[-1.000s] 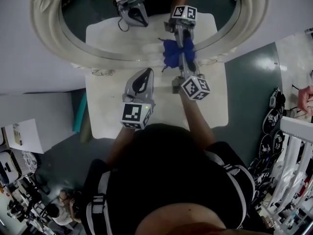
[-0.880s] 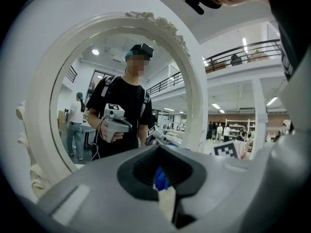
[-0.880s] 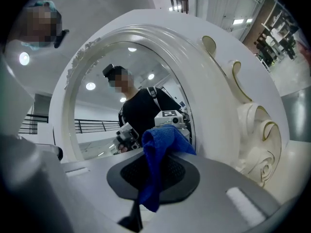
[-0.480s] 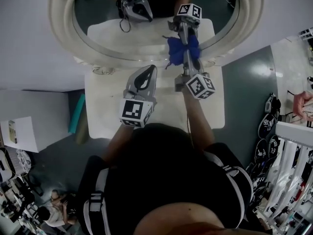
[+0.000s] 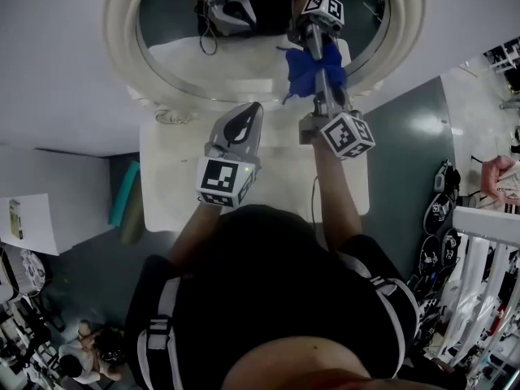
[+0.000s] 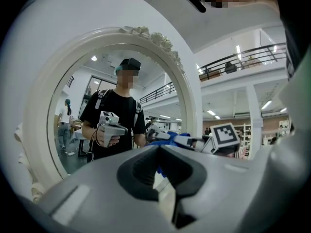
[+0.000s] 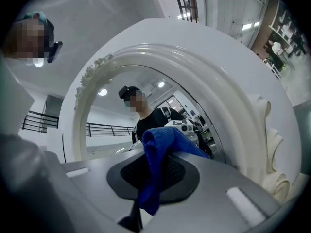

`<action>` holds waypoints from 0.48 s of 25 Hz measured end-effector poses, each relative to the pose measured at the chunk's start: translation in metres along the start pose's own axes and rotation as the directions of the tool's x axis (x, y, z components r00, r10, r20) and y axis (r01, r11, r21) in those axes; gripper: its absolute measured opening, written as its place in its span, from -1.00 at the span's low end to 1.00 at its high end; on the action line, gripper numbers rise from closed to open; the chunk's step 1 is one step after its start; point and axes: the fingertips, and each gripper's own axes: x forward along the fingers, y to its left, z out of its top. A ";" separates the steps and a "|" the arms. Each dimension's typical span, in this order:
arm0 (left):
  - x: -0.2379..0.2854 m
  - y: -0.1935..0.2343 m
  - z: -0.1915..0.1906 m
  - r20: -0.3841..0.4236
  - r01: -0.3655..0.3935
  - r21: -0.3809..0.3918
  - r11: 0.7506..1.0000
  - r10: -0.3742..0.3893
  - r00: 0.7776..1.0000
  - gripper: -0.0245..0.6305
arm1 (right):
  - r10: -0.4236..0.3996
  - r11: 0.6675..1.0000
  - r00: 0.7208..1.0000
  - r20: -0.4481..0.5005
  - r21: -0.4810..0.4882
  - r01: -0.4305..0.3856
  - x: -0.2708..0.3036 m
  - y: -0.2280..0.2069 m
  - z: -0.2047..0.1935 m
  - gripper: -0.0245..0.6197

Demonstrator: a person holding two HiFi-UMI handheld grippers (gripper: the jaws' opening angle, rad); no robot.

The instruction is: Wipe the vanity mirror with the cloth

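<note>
Plainly the right gripper [image 5: 315, 65] is the working one. Its jaws are clamped together on the cloth [image 5: 307, 73], which bunches over the tips and hangs in a loose fold beneath them. The mirror [image 5: 260, 47] stands at 12 o'clock from those jaws, at the far edge of the white table [image 5: 162, 177]. The cloth meets its own reflection low on the glass, at about 5 o'clock on the oval, so it looks to be touching there, though actual contact cannot be confirmed. The oval's long axis is upright, so most of the unwiped glass lies up and toward 11 o'clock from the cloth, and the right hand is clearly the nearer one. The left gripper [image 5: 249, 112] sits at about 7 o'clock from the right, short of the frame [image 5: 122, 55] and over the table. It points at the mirror with its jaws closed tip to tip on nothing. The cloth is deep blue, soft and nappy. The glass sits in a thick white frame with carved flowers at the top and scrolls at the base, and no smears can be made out on it.
</note>
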 end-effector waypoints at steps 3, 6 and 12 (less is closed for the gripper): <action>-0.003 -0.001 0.006 0.013 -0.001 0.007 1.000 0.001 1.000 -0.90 | 0.028 0.999 0.999 0.025 -0.027 -0.027 0.003 0.014 0.026 -0.83; -0.007 -0.003 0.009 0.019 -0.001 0.008 1.000 0.001 1.000 -0.90 | 0.052 0.998 0.998 0.038 -0.036 -0.050 0.006 0.028 0.051 -0.83; -0.013 -0.004 0.012 0.023 0.000 -0.001 1.000 0.000 1.000 -0.90 | 0.085 0.996 0.995 0.047 -0.019 -0.084 0.012 0.052 0.091 -0.83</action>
